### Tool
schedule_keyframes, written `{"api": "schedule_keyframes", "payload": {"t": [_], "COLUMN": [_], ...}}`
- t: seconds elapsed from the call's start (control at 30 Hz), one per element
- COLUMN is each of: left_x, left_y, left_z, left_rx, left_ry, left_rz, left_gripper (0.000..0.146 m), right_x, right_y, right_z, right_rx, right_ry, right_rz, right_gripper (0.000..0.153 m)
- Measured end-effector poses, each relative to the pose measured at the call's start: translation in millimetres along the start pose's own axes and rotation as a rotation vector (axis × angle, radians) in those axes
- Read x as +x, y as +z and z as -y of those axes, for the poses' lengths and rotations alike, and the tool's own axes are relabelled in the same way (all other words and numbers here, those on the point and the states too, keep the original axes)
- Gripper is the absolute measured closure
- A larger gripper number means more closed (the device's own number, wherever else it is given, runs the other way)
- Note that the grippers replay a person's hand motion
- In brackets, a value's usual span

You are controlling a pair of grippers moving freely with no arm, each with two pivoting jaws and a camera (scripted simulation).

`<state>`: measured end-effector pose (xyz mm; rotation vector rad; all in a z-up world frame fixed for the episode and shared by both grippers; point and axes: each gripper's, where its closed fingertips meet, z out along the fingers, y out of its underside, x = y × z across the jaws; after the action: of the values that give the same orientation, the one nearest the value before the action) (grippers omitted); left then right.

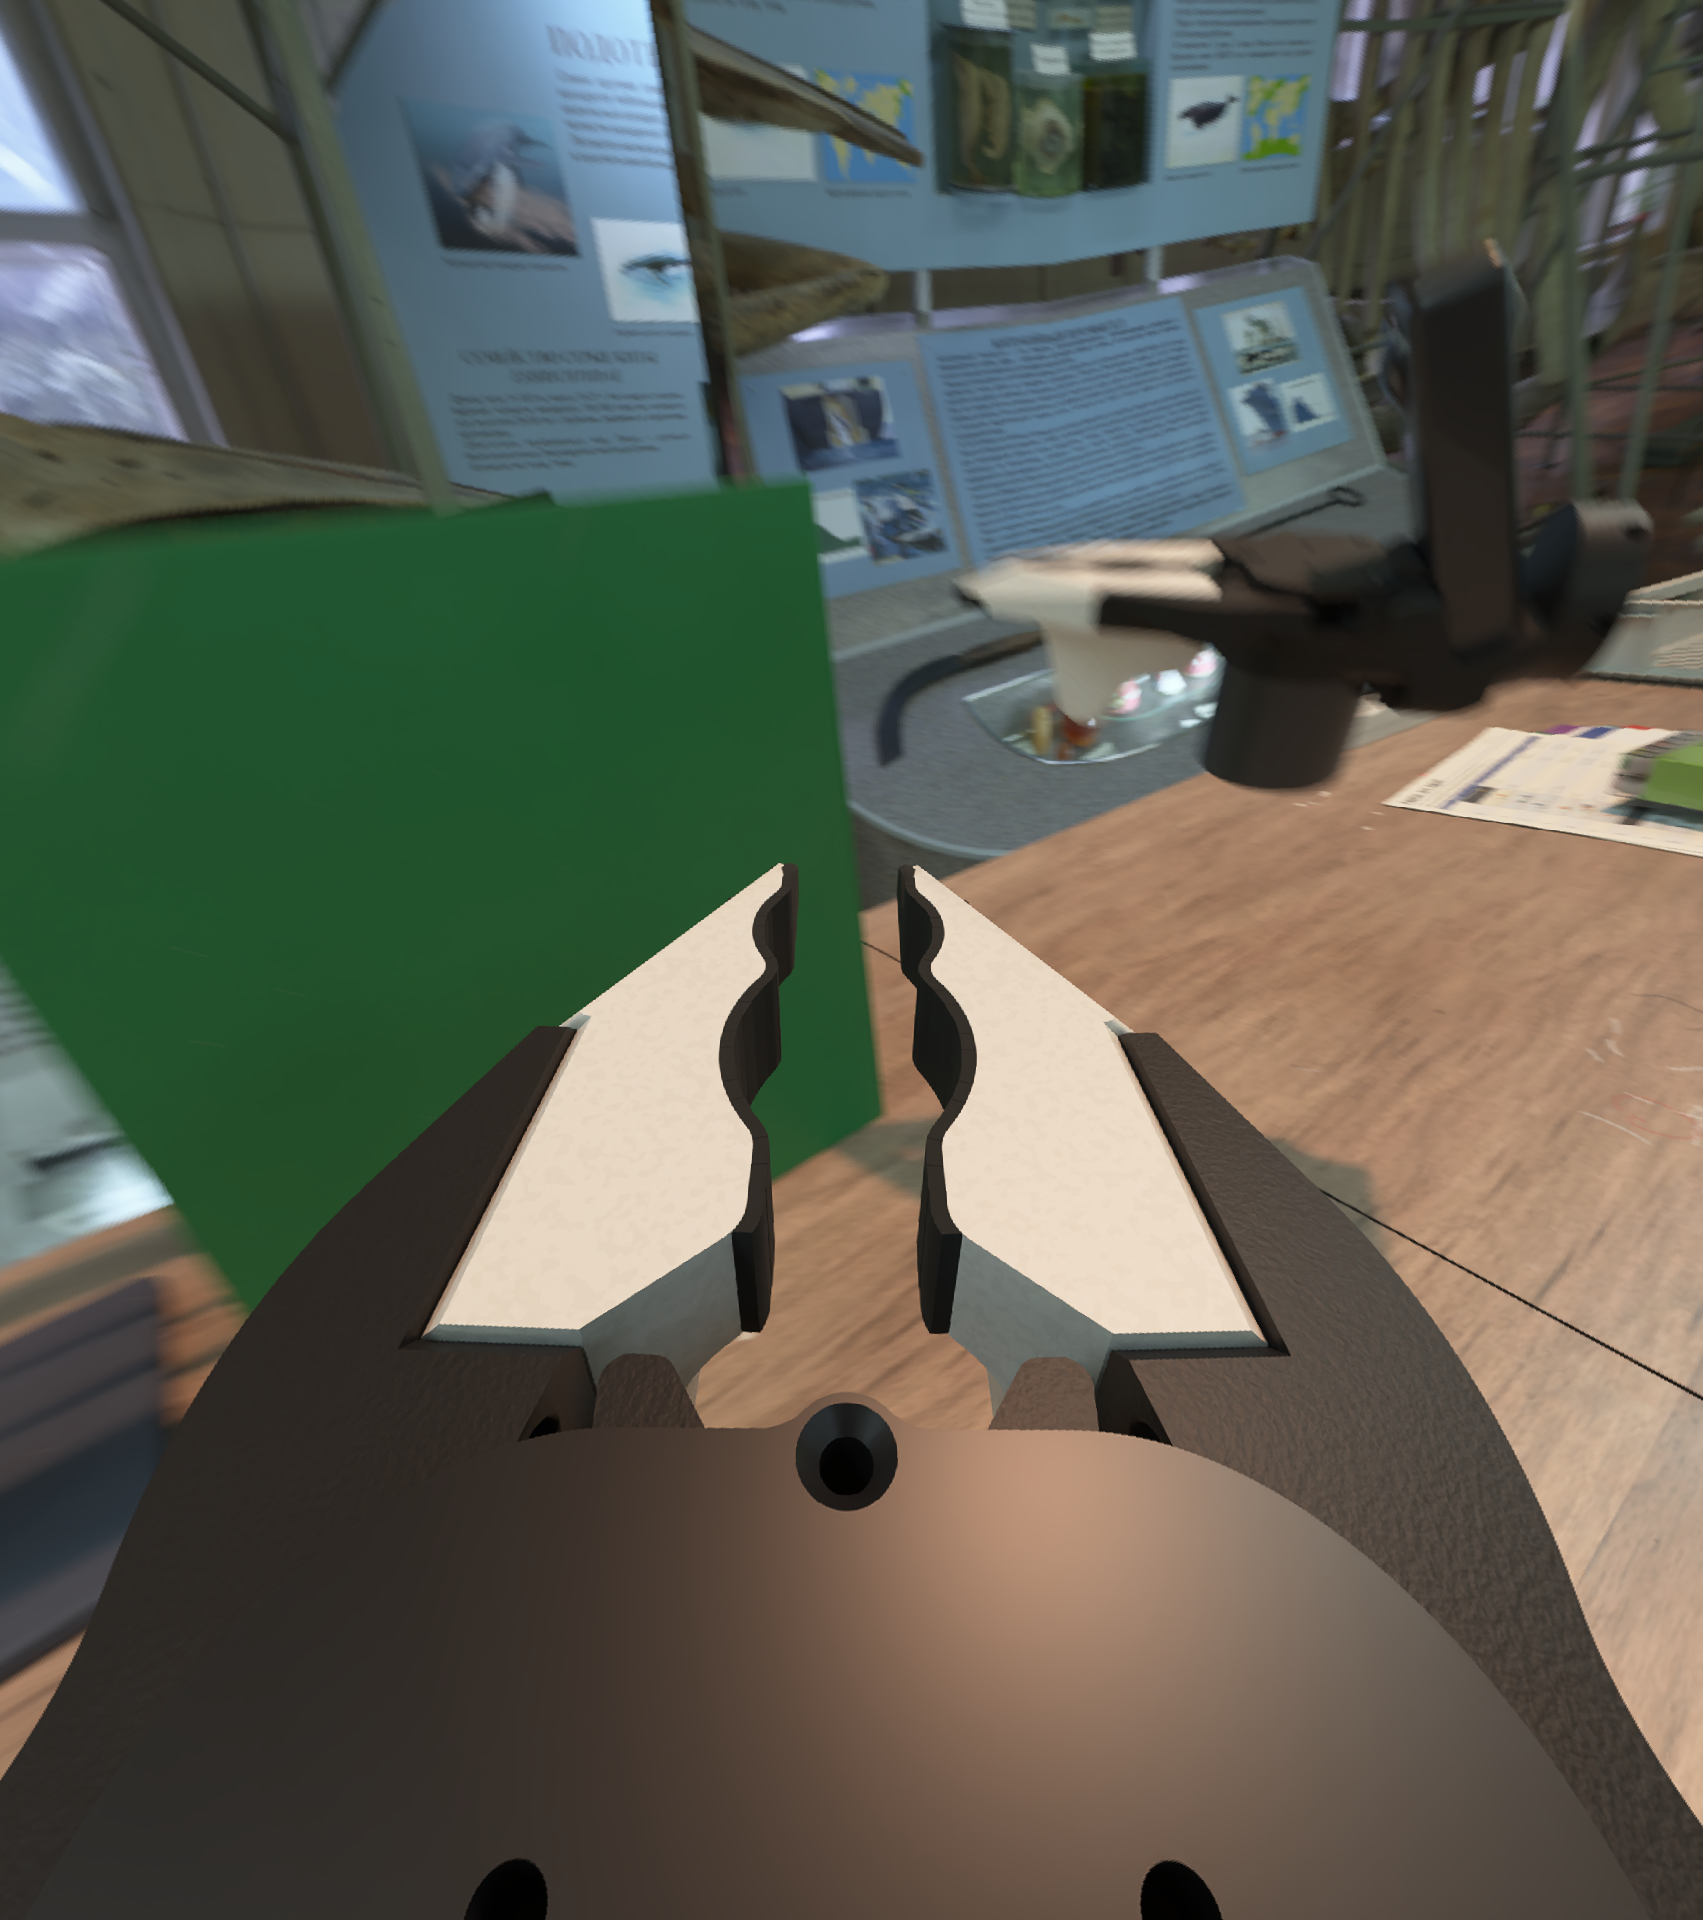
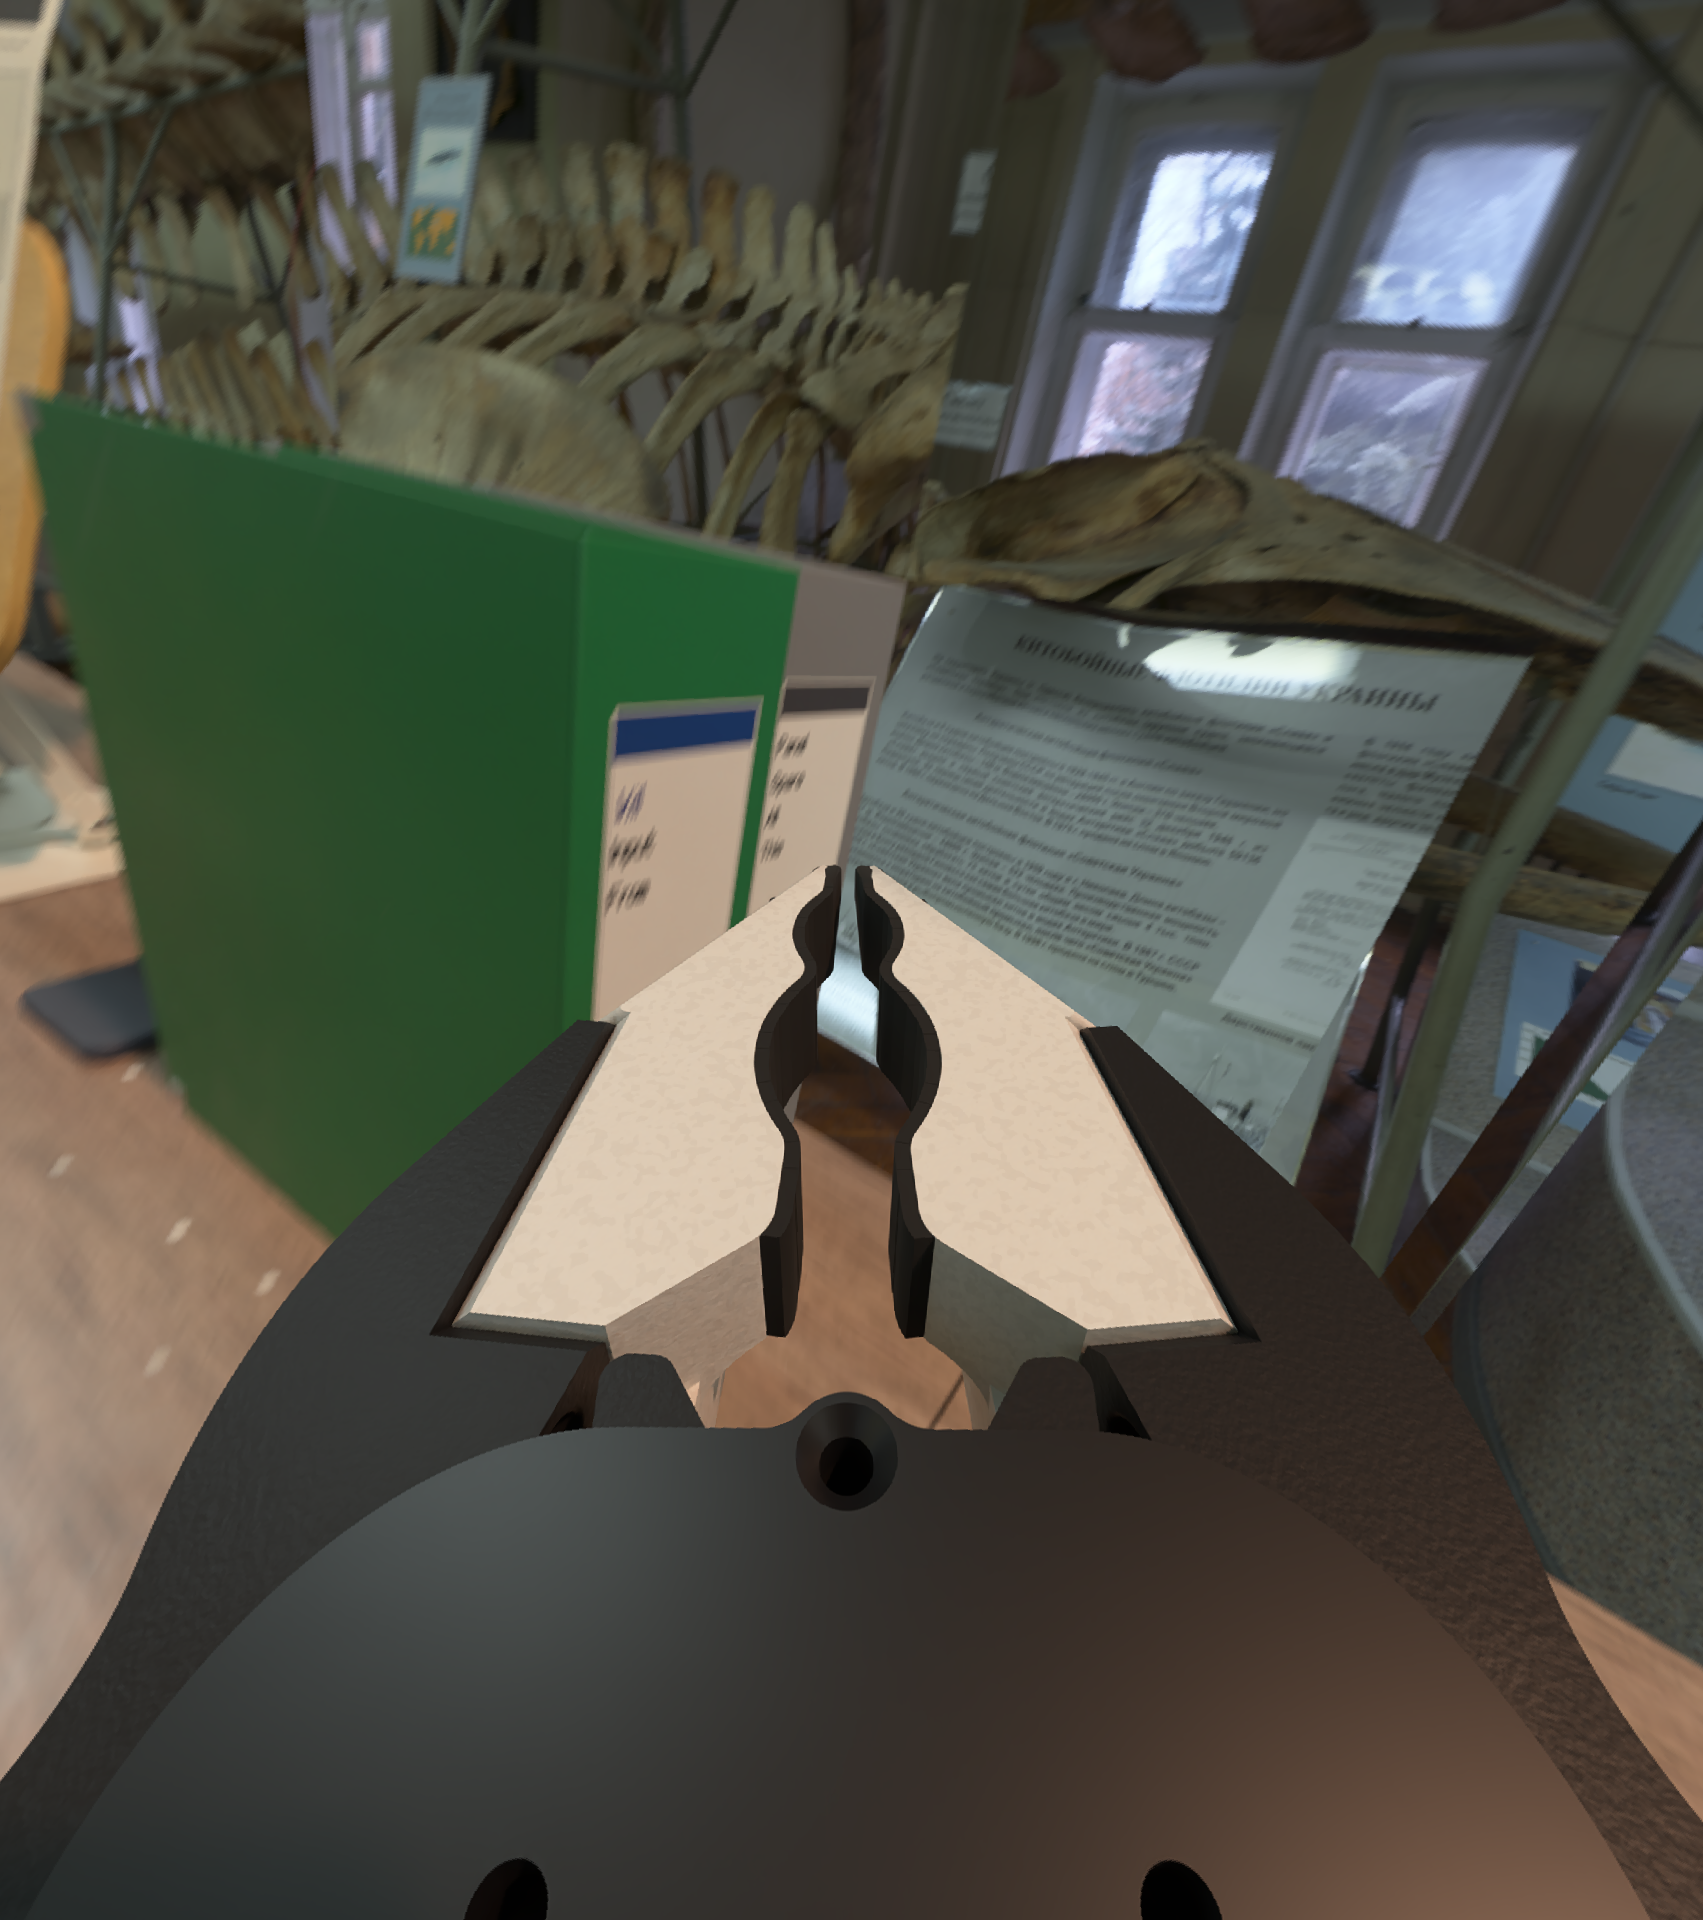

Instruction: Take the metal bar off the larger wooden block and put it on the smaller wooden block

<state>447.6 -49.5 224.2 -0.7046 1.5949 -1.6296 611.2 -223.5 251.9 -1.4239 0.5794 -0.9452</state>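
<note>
Pointing across a wooden table [image 1: 1346, 1091], the left gripper [image 1: 847, 883] holds its two cream-padded fingers [image 1: 660, 1091] a narrow way apart, with nothing between them; the gap is plain along its whole length. Just past its tips, to the left, a green binder [image 1: 359, 831] stands upright on the table. Farther off to the right the right gripper [image 1: 1023, 592] shows from the side, hanging above the table with its pale fingers aimed leftward. Beyond it, near the table's far right edge, lies a printed sheet [image 1: 1512, 779] with a small stack of things on it, one of them light green [image 1: 1688, 779]; they are too blurred to tell apart. In its own wrist view the right gripper [image 2: 847, 878] has its fingers [image 2: 681, 1122] drawn nearly together, the tips almost meeting with only a thin slit left, and nothing is gripped in the rounded hollows between the pads. Ahead and to the left stands the green binder [image 2: 338, 779], spine toward the camera with a pale label [image 2: 675, 842], and a grey binder [image 2: 842, 675] stands right beside it. A dark flat object [image 2: 94, 1008] lies on the table by the green binder's foot. Neither the metal bar nor either wooden block shows in these two views.
</note>
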Motion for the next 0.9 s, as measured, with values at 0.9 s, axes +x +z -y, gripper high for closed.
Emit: {"api": "schedule_keyframes", "payload": {"t": [0.9], "left_x": [-134], "left_y": [-237], "left_z": [-188], "left_rx": [-1.586], "left_ry": [0.091], "left_rz": [-0.287], "left_gripper": [0.105], "right_x": [-14], "right_y": [-135], "right_z": [-118], "right_rx": [-0.287], "right_ry": [0.208], "right_rz": [0.123], "right_gripper": [0.147]}}
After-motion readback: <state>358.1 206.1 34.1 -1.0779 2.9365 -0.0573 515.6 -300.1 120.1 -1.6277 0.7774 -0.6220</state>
